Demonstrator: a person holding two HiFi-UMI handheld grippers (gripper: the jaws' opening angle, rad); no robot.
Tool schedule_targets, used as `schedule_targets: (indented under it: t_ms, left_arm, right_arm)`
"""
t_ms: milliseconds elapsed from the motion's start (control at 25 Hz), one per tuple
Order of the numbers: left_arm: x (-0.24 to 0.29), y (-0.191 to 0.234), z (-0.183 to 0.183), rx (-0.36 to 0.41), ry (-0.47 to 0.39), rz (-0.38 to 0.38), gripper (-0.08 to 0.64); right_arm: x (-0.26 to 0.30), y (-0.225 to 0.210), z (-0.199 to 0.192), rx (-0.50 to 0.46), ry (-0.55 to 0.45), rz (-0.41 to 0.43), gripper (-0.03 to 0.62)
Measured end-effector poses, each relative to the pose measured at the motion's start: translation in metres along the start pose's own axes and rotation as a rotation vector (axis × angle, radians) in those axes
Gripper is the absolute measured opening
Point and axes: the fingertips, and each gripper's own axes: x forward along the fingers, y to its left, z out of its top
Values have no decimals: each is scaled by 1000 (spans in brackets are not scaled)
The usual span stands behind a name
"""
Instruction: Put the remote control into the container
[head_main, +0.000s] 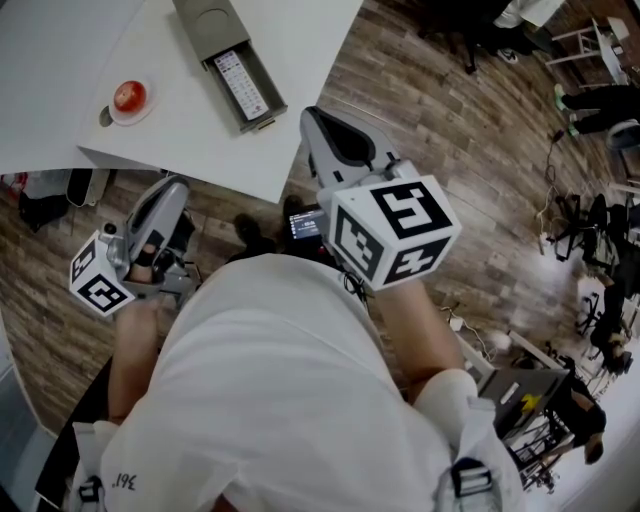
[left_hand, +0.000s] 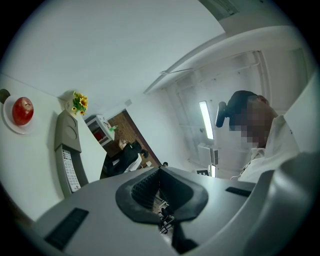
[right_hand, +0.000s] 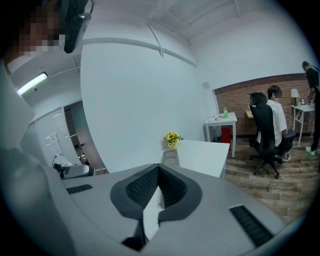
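Grey container (head_main: 200, 25) on the white surface (head_main: 300, 40) already has the remote control (head_main: 240, 85) lying inside it. Both the left gripper (left_hand: 160, 169) and right gripper (right_hand: 159, 166) have jaws shut tight, holding nothing. A careless bump could push the container off the near edge.

A red apple (head_main: 129, 95) sits on a small plate (head_main: 143, 114) at the left of the white table (head_main: 60, 60). Yellow flowers (right_hand: 172, 137) stand at the table's far end. A wooden floor (head_main: 470, 150) spreads to the right.
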Motion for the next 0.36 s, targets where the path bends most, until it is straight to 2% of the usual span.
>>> schedule_targets:
  t_ms: [360]
  left_arm:
    - [1,0,1,-2,-2,-2,6]
  right_arm:
    - [0,-3,0,-4,-1,-10,-1]
